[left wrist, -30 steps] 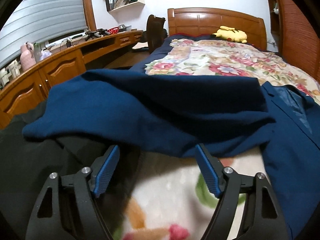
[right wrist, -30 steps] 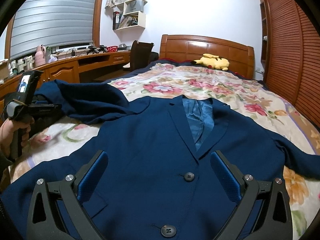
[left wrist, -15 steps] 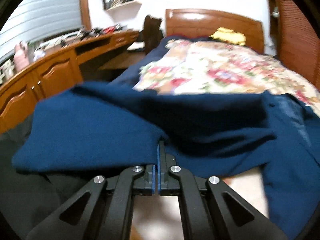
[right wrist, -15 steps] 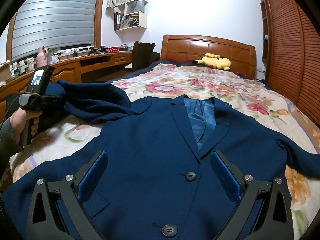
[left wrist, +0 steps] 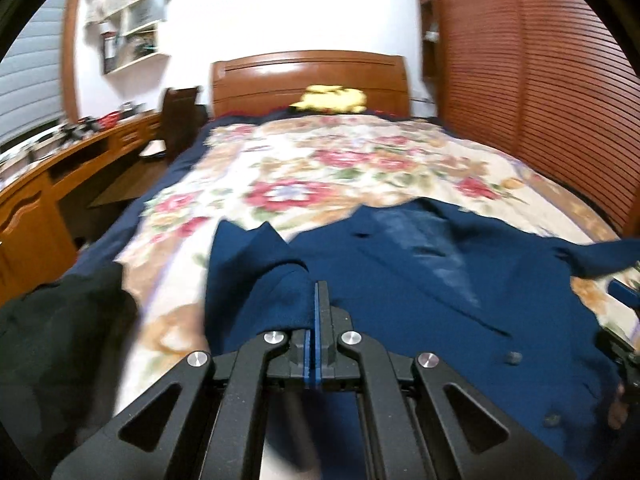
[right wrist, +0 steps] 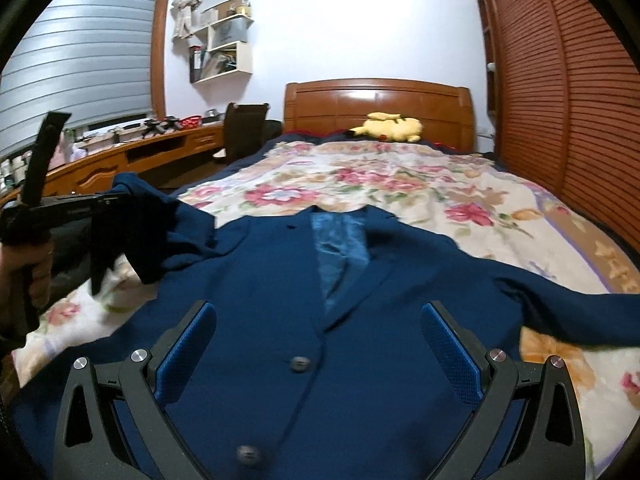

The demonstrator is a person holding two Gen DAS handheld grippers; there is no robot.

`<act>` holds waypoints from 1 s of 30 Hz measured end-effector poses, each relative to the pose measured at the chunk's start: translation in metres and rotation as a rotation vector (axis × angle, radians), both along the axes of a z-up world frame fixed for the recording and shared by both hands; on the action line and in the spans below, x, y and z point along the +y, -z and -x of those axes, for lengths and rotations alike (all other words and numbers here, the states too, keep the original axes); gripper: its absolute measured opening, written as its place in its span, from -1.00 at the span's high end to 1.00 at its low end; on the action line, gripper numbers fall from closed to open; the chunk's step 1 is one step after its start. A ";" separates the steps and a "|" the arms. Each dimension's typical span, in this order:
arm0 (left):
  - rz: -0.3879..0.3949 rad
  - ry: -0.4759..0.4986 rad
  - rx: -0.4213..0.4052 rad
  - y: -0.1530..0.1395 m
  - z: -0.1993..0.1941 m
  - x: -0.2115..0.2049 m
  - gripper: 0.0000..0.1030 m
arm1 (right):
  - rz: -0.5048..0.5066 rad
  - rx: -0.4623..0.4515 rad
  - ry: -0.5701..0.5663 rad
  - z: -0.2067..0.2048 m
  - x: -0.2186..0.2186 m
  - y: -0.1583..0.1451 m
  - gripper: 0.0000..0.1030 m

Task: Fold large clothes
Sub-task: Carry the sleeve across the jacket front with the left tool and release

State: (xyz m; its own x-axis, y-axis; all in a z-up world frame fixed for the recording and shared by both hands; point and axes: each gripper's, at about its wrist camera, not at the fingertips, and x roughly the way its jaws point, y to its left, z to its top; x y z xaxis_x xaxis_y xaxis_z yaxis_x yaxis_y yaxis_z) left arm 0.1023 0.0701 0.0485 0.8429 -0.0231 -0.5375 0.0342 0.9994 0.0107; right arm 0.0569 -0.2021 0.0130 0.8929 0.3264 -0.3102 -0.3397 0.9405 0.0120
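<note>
A navy blazer (right wrist: 260,280) lies face up on the floral bedspread (right wrist: 400,184), lapels and blue lining toward the headboard. My left gripper (left wrist: 316,292) is shut on the blazer's sleeve (left wrist: 256,272), and the cloth bunches up at its tips. In the right wrist view the left gripper (right wrist: 116,200) holds that sleeve (right wrist: 160,232) lifted above the bed at the far left, with a hand (right wrist: 24,264) on its handle. My right gripper (right wrist: 318,308) hovers open over the buttoned front with nothing between its fingers. The other sleeve (right wrist: 580,312) stretches out to the right.
A yellow plush toy (right wrist: 390,126) lies by the wooden headboard (right wrist: 376,100). A long wooden desk (right wrist: 132,156) and a dark chair (right wrist: 244,128) stand to the left, and louvred wardrobe doors (right wrist: 580,120) to the right. A dark garment (left wrist: 60,340) lies at the bed's left edge.
The left gripper went from open to shut on the sleeve, then rose and swung right toward the blazer's body, taking the sleeve along. The right gripper shifted slightly and stayed open.
</note>
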 end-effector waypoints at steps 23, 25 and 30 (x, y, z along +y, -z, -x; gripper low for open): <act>-0.006 0.150 0.088 0.014 0.077 -0.038 -0.61 | 0.000 0.010 -0.007 0.009 -0.005 -0.004 -0.98; 0.001 0.147 0.094 0.018 0.083 -0.033 -0.61 | 0.004 0.011 -0.013 0.010 -0.005 -0.004 -0.98; 0.016 0.125 0.084 0.026 0.108 -0.025 -0.61 | 0.011 0.008 -0.027 0.011 -0.005 -0.005 -0.98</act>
